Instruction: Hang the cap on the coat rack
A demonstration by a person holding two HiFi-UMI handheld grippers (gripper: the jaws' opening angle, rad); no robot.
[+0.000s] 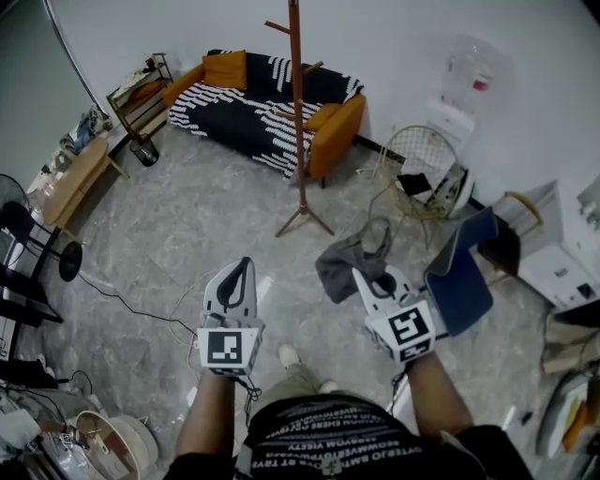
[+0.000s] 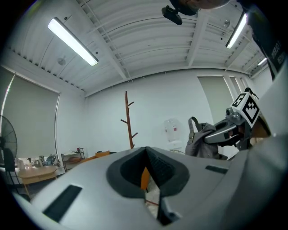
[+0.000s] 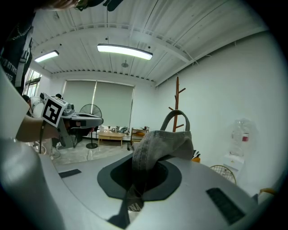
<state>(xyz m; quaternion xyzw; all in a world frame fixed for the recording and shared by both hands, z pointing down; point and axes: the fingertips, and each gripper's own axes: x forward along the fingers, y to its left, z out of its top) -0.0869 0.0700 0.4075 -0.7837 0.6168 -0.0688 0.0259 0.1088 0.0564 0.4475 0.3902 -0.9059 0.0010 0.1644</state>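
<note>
- Left tongs point(image 1: 246, 266): drawn narrow, all but together, with nothing between; held out low and forward, taking no part in the carry.
- Rack point(image 1: 298, 122): upright on the floor point(image 1: 206, 216) ahead, just in front of the sofa point(image 1: 272, 94), well apart from both tongs; pegs point(image 1: 277, 28) bare as far as visible, so nothing hung so far.
- Cap point(image 1: 349, 264): off the floor, hanging grey and limp from the right tongs, strap point(image 3: 176, 111) arched up at the top; in the right gripper view roughly in line with the rack behind it, though far short of it.
- Right tongs point(image 1: 373, 278): clamped narrow on a fold of the cap's cloth, near the crown's edge; hold looking firm enough for the carry, judging by the cloth pinched deep in the notch.
- Done, going by this: pick-up of the cap and a turn toward the rack.
- Left to do, by the look of it: closing the gap to the rack, raising the cap to peg height, slipping the strap or the crown over a peg, then letting go and drawing back.
- At a guess, about a third along: cap in hand, hanging itself not begun.
</note>
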